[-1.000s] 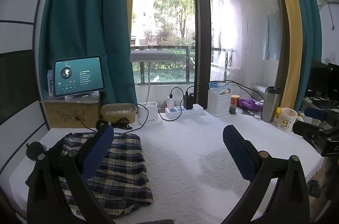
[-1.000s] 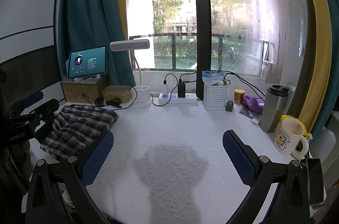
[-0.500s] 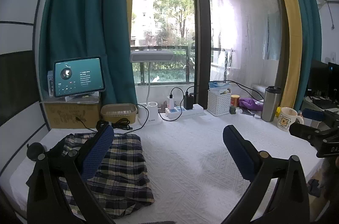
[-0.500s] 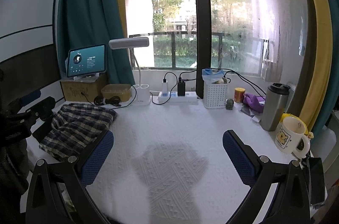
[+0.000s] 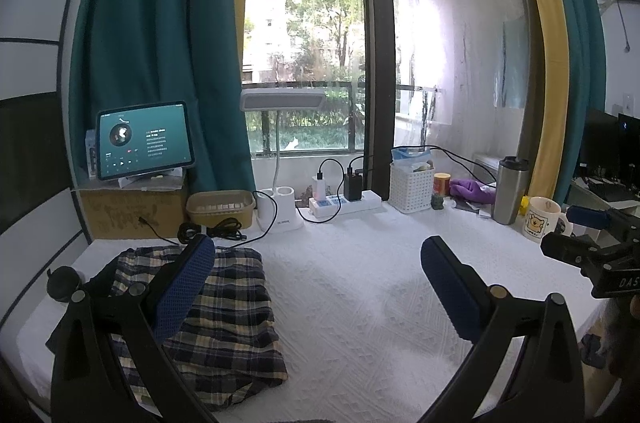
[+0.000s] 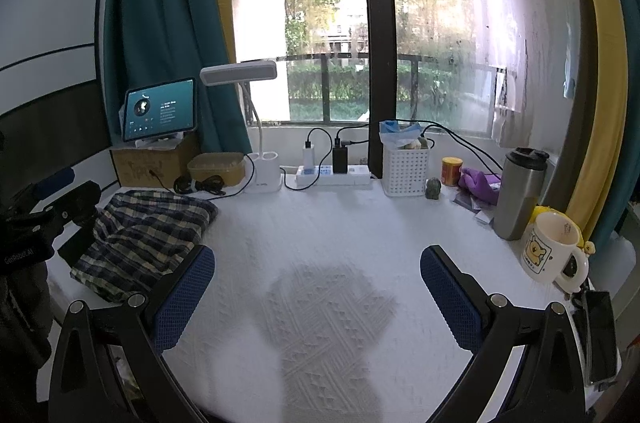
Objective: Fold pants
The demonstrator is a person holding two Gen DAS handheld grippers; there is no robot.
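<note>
Folded plaid pants (image 5: 224,319) in navy, cream and yellow lie on the left side of the white textured table (image 5: 360,287); the right wrist view shows the pants (image 6: 144,235) at its left. My left gripper (image 5: 316,283) hovers open above the table, its left finger over the pants' near left part and nothing between its pads. My right gripper (image 6: 316,287) is open too, held over bare cloth at the table's middle right. Each gripper shows at the other view's edge.
Along the window stand a tablet (image 5: 144,139) on a cardboard box, a desk lamp (image 5: 280,159), a power strip (image 5: 344,201), a white basket (image 5: 412,187), a steel tumbler (image 6: 520,191) and a bear mug (image 6: 550,251). A phone (image 6: 598,335) lies at the right edge.
Both grippers have drifted slightly; the view of the table has shifted only a little. The pants lie as before and both stay open.
</note>
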